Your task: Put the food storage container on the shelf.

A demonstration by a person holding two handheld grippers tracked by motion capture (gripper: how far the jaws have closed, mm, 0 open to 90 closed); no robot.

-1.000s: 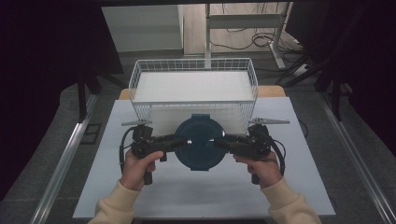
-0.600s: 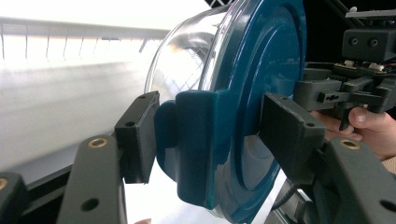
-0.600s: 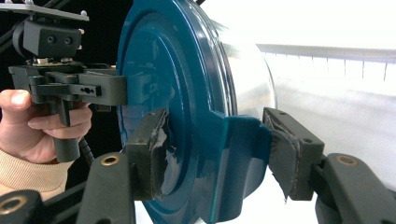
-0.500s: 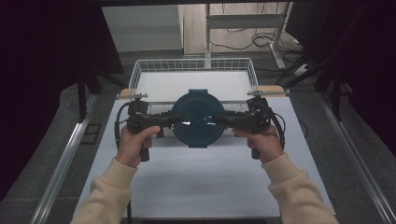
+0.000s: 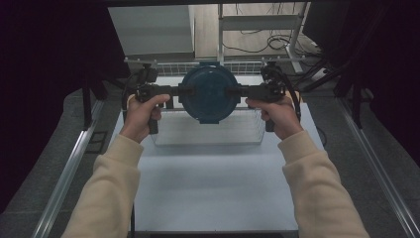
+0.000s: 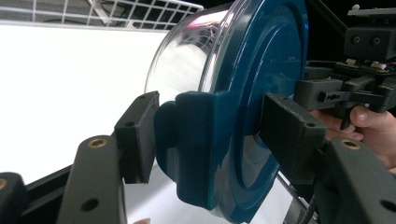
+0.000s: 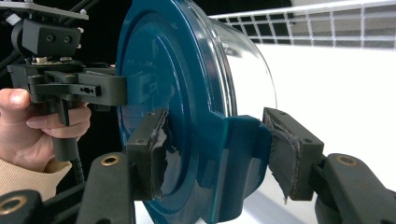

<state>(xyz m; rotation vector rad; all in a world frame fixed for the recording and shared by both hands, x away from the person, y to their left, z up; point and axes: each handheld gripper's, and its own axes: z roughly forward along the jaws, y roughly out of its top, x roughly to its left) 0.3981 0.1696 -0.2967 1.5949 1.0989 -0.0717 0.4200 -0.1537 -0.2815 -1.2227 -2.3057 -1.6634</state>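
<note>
**Two-gripper carry of a lidded container over a wire basket**

High view: a round glass container with a dark blue lid (image 5: 208, 92) is held in the air, tipped on edge so that the lid faces the person, above the near part of a white wire basket (image 5: 208, 131) that stands at the far end of the table (image 5: 208, 188). The left gripper (image 5: 179, 91) and the right gripper (image 5: 236, 91) meet it from opposite sides. Left gripper view: the jaws are closed to a narrow gap on a latch tab (image 6: 201, 144) at the lid's rim, one pad on the tab's outer face and the other on the lid's top. Right gripper view: the jaws are clamped in the same way on the opposite tab (image 7: 233, 163), and the torn padding of one jaw presses against it.

Step in hand, as judged: transport of the container to the basket, with release not yet made. The next move calls for both hands to lower together at one rate, level the container so that it clears the basket's rim, and part the jaws only once it rests on the basket's floor; uneven motion could twist a tab out of its grip.
</note>
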